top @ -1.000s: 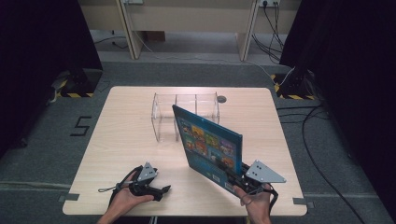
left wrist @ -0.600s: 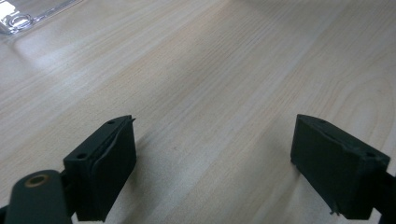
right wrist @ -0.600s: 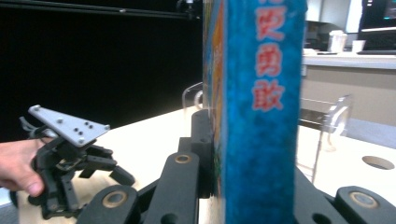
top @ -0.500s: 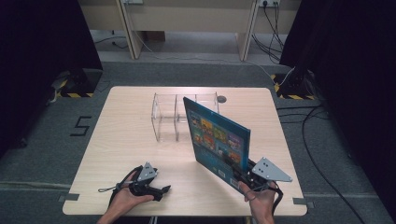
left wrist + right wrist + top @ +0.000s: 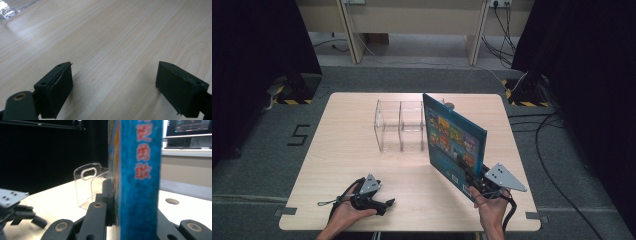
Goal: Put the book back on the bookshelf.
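Note:
A blue picture book stands upright on its lower corner at the right of the table, its colourful cover facing left. My right gripper is shut on the book's near lower edge. In the right gripper view the blue spine with red characters rises between the jaws, and the left pad presses against the cover. A clear acrylic rack with two compartments stands just left of the book. My left gripper rests near the table's front edge, its jaws wide open over bare wood.
A round hole sits in the wooden table behind the book. The rack's corner shows at the top left of the left gripper view. Cables and table legs lie on the floor beyond the far edge.
The right gripper has carried the book to the right, so it now stands beside the rack's right end. The left gripper has stayed put.

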Demonstrator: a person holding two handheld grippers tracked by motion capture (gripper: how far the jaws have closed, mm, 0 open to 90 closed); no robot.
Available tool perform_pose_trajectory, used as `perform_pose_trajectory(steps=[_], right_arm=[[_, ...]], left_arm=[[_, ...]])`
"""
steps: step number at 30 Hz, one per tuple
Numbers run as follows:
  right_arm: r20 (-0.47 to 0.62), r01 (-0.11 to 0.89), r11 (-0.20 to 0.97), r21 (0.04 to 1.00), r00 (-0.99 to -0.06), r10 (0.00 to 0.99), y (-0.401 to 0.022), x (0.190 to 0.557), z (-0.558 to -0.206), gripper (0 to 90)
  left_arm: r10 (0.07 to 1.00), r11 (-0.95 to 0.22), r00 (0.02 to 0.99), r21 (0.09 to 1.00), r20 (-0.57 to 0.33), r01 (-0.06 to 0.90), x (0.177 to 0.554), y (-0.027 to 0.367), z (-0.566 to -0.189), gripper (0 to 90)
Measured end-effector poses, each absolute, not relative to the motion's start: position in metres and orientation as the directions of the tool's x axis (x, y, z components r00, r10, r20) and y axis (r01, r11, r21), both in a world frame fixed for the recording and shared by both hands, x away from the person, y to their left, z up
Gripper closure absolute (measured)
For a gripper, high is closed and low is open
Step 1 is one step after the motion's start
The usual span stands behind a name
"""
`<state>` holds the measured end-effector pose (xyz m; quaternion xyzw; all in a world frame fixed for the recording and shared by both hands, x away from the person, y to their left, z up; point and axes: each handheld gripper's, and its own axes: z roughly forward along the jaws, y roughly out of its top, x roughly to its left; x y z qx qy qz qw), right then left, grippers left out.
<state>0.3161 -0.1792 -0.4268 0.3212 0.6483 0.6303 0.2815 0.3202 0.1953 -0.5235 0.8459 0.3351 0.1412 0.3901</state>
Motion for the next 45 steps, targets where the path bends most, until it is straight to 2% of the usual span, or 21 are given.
perform_pose_trajectory(steps=[7,23,45], right_arm=[[0.056,0.050,-0.033,0.998,-0.597,0.800,-0.169,0.334,-0.419,83.3],[0.030,0.013,-0.027,1.000,-0.520,0.853,-0.145,0.370,-0.410,83.3],[0.000,-0.016,-0.008,1.000,-0.442,0.897,-0.118,0.408,-0.428,83.3]], left_arm=[[0.678,-0.472,0.735,0.754,-0.022,0.457,0.320,0.195,-0.523,12.9],[0.677,-0.474,0.736,0.753,-0.020,0.456,0.320,0.195,-0.523,12.8],[0.677,-0.474,0.736,0.754,-0.020,0.456,0.320,0.195,-0.523,12.9]])
